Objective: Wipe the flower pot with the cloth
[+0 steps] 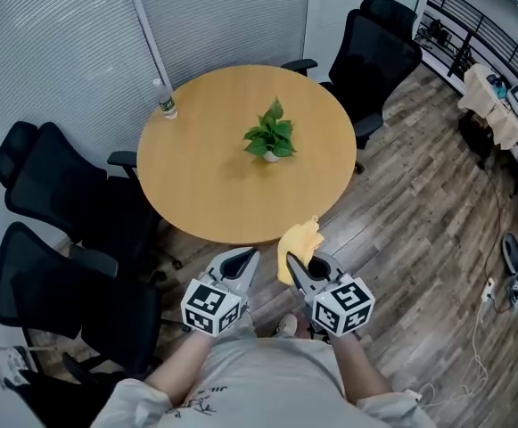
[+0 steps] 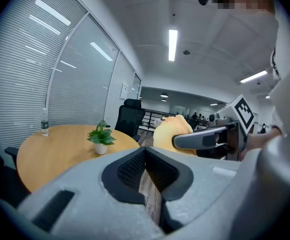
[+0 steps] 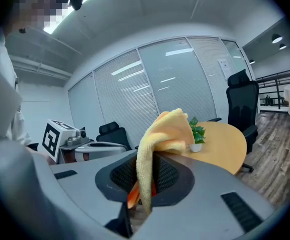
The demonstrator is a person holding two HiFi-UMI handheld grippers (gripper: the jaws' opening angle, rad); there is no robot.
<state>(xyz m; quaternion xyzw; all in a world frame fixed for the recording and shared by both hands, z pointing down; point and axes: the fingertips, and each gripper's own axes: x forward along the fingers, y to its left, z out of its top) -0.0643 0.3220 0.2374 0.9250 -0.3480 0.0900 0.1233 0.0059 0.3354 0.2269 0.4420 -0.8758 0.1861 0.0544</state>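
A small green plant in a white flower pot [image 1: 270, 156] stands near the middle of the round wooden table [image 1: 205, 194]. Both grippers hang in front of the table's near edge, well short of the pot. My right gripper [image 1: 292, 261] is shut on a yellow cloth [image 1: 300, 242], which bunches above its jaws [image 3: 160, 136]. My left gripper [image 1: 250, 256] is shut with nothing in it [image 2: 145, 159]. The left gripper view has the pot [image 2: 100, 148] ahead to the left and the cloth [image 2: 170, 131] on the right. In the right gripper view the pot [image 3: 197, 147] shows just past the cloth.
A clear water bottle [image 1: 166, 105] stands at the table's far left edge. Black office chairs stand to the left [image 1: 53, 185] and at the far right [image 1: 374, 47] of the table. Wooden floor lies to the right, with cables and clutter at the right wall.
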